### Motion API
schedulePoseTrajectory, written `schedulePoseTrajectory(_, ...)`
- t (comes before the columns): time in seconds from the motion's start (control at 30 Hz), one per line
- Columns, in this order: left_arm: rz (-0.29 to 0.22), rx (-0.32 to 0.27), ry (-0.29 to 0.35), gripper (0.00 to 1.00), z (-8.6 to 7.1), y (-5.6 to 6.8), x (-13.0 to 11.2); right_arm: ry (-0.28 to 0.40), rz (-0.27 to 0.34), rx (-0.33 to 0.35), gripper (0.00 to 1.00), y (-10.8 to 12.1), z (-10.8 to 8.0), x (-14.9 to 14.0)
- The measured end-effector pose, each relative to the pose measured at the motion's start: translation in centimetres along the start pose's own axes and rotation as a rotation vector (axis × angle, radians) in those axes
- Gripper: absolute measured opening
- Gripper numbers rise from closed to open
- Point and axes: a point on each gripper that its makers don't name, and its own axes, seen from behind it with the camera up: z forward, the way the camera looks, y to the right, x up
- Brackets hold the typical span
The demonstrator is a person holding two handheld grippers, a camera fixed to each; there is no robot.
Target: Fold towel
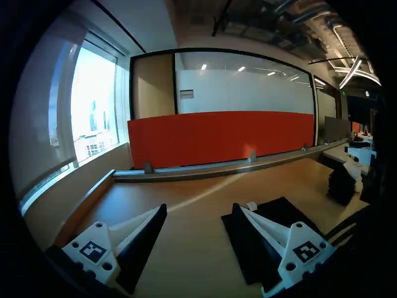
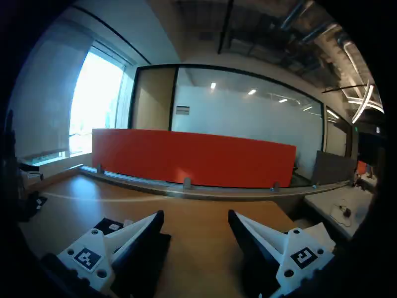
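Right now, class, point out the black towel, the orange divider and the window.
black towel (image 1: 288, 211), left gripper view, far flat part.
orange divider (image 1: 221, 136), left gripper view, middle of its face.
window (image 1: 94, 119), left gripper view, bright pane.

Wooden surface (image 1: 198, 238) with an orange partition panel (image 1: 223, 136) upright along its far edge. Bright window (image 1: 92, 114) at left. Glass wall (image 1: 248, 84) behind the panel. Strip lights (image 1: 355, 69) on the ceiling. Grey screen (image 2: 332, 174) and white desk (image 2: 327, 198) at right.
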Motion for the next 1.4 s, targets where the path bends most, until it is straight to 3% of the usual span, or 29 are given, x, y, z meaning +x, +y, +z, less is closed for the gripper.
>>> schedulePoseTrajectory(0.4, 0.043, -0.147, -0.102, 0.97, 0.3, 2.9, -1.6, -0.131, -0.057, 0.179, 1.00, -3.2, -0.1, -1.8)
schedulePoseTrajectory(0.8, 0.077, -0.324, -0.223, 0.98, 0.5, 6.8, -4.3, -0.268, -0.150, 0.354, 1.00, -5.9, -1.4, -5.0)
schedulePoseTrajectory(1.4, 0.147, -0.371, -0.320, 0.98, 0.8, 9.0, -10.5, -0.385, -0.186, 0.418, 1.00, -7.1, -1.4, -11.3)
